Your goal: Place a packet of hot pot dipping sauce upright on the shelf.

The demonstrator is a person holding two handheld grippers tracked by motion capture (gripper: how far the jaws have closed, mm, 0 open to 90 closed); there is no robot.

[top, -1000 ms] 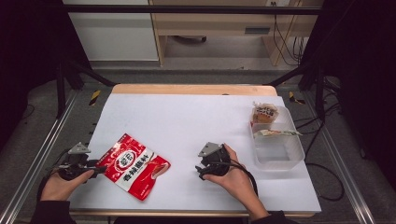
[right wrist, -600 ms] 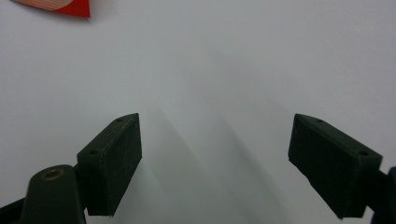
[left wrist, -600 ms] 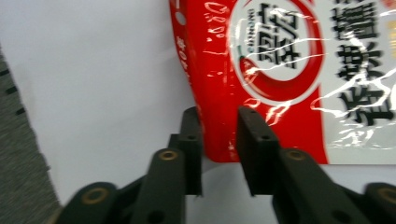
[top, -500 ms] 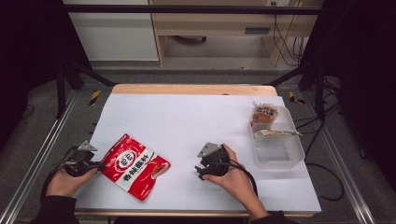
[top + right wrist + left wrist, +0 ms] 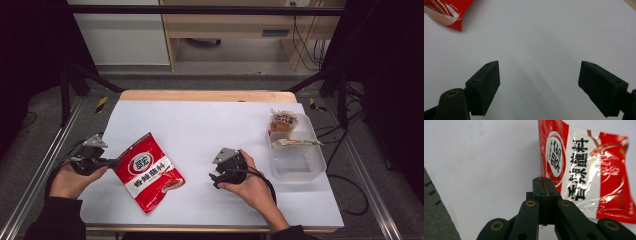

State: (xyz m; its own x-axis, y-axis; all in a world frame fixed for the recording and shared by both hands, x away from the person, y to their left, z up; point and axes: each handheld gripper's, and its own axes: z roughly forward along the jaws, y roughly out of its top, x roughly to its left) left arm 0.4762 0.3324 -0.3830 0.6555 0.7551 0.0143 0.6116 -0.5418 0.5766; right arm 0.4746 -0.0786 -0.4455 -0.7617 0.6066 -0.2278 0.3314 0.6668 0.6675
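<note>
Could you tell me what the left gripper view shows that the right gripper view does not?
The left gripper view shows the left gripper shut on the edge of the red seasoning packet, with the printed label readable. The right gripper view shows the right gripper open over bare surface, and just a corner of the packet. Both share the white table and the packet.

Glossy plastic pouch (image 5: 586,167) – matt tabletop (image 5: 210,125)

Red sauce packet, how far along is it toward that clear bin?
Done: the left claw is shut on the red sauce packet's edge. In hand: that grip only; the right claw is open, empty. Left: the packet is far from the clear bin, which holds two snack packs.
</note>
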